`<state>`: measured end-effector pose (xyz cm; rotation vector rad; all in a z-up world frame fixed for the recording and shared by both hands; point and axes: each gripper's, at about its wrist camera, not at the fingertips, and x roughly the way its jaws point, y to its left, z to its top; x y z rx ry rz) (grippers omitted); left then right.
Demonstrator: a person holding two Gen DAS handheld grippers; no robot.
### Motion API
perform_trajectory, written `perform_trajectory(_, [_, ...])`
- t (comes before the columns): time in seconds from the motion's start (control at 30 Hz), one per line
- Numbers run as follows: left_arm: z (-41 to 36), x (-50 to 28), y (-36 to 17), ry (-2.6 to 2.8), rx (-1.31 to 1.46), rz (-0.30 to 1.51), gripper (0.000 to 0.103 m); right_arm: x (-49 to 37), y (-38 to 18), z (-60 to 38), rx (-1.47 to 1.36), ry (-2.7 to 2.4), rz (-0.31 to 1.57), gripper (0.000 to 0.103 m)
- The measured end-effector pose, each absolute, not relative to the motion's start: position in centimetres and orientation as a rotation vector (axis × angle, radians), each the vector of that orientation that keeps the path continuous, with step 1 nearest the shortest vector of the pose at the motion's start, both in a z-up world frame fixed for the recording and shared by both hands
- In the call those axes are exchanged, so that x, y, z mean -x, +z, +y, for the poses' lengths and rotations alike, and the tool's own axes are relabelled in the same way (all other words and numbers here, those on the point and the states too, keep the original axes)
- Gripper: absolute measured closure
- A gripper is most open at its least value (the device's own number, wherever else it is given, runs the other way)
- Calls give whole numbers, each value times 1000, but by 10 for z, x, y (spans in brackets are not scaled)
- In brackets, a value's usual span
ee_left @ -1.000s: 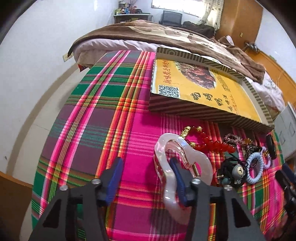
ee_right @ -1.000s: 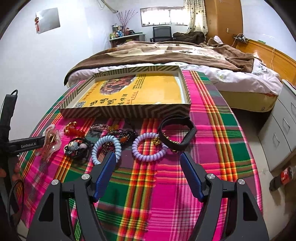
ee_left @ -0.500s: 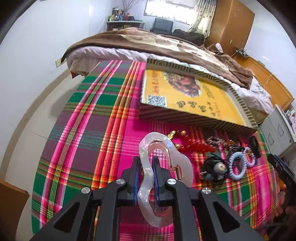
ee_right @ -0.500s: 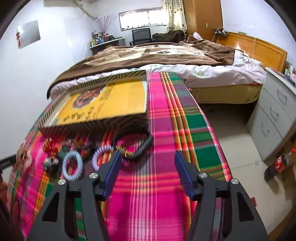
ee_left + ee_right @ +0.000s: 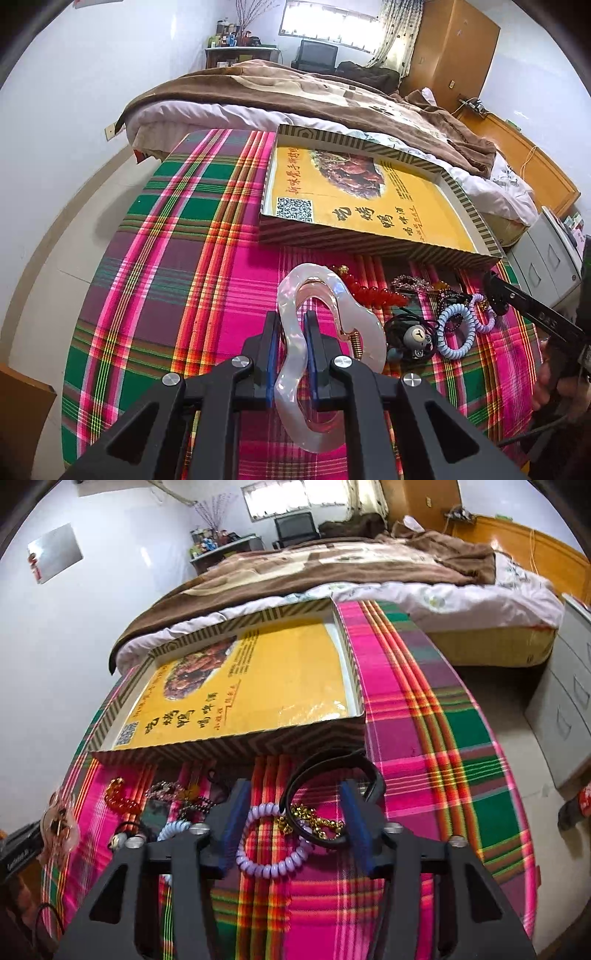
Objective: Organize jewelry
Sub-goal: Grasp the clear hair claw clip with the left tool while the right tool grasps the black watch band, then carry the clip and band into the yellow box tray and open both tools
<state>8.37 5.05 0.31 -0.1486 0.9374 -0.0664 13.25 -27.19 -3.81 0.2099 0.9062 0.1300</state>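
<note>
My left gripper (image 5: pixel 291 354) is shut on a pearly white wavy hair claw clip (image 5: pixel 325 314) and holds it above the plaid cloth. My right gripper (image 5: pixel 295 823) is open and low over the jewelry, its fingers on either side of a lilac spiral hair tie (image 5: pixel 273 864), a gold chain (image 5: pixel 314 821) and a black bangle (image 5: pixel 332 768). A red bead bracelet (image 5: pixel 373 293), a light blue spiral tie (image 5: pixel 456 332) and a black tie with a panda charm (image 5: pixel 413 338) lie in a row. The open yellow-lined box (image 5: pixel 369 210) stands behind them.
The table carries a pink and green plaid cloth (image 5: pixel 166 266). A bed with a brown blanket (image 5: pixel 295 92) stands behind the box. A grey drawer unit (image 5: pixel 569 701) is to the right, and a wooden edge (image 5: pixel 22 398) at the lower left.
My left gripper closed on the hair claw clip and raised it off the cloth. My right gripper swung and came down over the lilac tie and black bangle.
</note>
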Motion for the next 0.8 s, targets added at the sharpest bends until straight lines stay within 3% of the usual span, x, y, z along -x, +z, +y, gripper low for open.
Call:
perform_trajectory(0.1, [48,-86,2,-76,146,942,90,-136,-42,-269,-200,126,918,70])
perform_trajectory(0.17, [47,-86,1,-84,143,944,90,-137,-43,-268,-187,117,923,85])
perform_trajectory(0.23, [47,-87,1,-87,143,947,90,-137,-44,-267,-186,117,927,92])
perform_trajectory(0.8, [39,-88,20,-109,112,910,90,-104,4,-282,-184,126,749,93])
